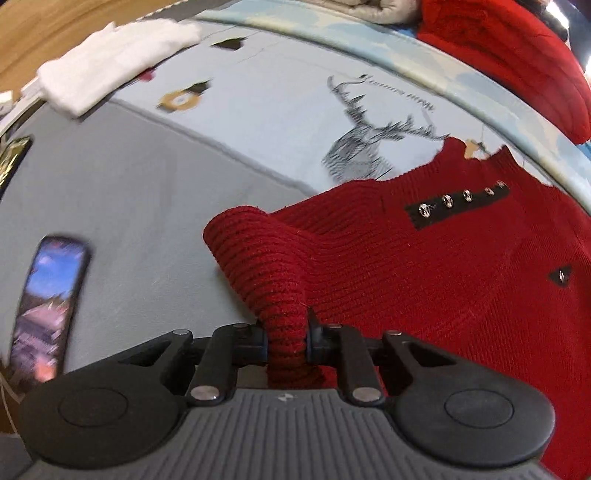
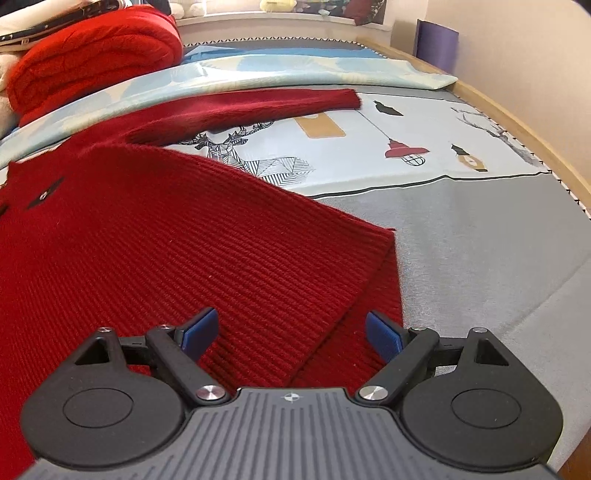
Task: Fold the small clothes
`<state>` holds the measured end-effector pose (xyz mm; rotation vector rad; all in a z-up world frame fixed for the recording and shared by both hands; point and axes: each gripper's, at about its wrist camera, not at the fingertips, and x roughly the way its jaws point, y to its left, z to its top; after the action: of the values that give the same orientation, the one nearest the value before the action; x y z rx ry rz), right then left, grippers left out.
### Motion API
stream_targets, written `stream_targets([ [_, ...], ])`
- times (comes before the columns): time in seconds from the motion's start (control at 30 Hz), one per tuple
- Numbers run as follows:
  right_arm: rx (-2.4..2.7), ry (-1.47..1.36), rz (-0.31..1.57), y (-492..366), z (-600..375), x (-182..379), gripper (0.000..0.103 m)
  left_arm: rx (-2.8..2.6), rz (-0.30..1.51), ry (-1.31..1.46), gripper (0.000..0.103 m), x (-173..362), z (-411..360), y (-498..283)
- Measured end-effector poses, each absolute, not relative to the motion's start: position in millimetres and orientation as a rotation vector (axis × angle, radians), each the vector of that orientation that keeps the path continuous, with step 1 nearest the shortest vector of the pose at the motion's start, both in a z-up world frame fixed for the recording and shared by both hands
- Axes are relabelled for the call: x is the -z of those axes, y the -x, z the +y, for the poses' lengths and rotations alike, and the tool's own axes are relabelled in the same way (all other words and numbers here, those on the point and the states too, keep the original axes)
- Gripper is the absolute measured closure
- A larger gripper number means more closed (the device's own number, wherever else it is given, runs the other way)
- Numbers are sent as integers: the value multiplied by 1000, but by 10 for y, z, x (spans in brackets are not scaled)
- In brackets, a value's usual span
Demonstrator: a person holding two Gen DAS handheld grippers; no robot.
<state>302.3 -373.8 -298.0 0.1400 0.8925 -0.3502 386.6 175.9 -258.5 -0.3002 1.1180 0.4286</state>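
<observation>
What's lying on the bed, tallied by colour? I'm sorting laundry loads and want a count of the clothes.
Red: 2, the flat sweater with its sleeve pinched in the left gripper, and the folded sweater.
White: 1, the folded garment.
Grey: 1, a folded piece at the far edge, only partly in view.
Total: 4

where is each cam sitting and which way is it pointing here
Left wrist: rides on the left tool, low over the bed, looking along its fingers at the dark red ribbed knit sweater, whose sleeve is pinched in the shut jaws; a lit smartphone and a folded white cloth lie beyond.
Right wrist: rides on the right tool, jaws open above the sweater's hem corner, facing up the grey printed bedsheet toward a folded bright red blanket.
Shared: the same sweater and the deer-print sheet.
</observation>
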Motion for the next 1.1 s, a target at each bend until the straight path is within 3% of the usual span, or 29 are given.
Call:
stream_targets([
  [0.17,342,-135,889,-3000,-3681,2971,15,-420,1145,341,84,2551,2038,-3443],
  [0.27,305,-140,873,-2984,-3615,2939,15,-330,1097,401,76,2463,2133,-3342],
  [0.33,248,-159,862,-2976,-3543,2889,15,-316,1075,457,50,2416,2215,-3335],
  [0.43,103,-273,863,-3018,-3330,2733,15,-317,1040,519,34,2433,2322,-3381],
  [0.73,-386,-479,987,-4277,-1616,2564,16,-461,1211,628,27,2671,2591,-3634],
  [0.83,-419,-421,1034,-4725,-964,2759,16,-459,1189,564,16,2605,2606,-3686],
  [1.03,-292,-382,1082,-5237,-525,3138,14,-492,1113,517,10,2483,2746,-3650],
  [1.07,-282,-385,1060,-5271,-488,3124,17,-511,1099,516,10,2468,2769,-3636],
  [1.1,-287,-385,1045,-5294,-442,3102,45,-532,1092,518,10,2468,2791,-3636],
])
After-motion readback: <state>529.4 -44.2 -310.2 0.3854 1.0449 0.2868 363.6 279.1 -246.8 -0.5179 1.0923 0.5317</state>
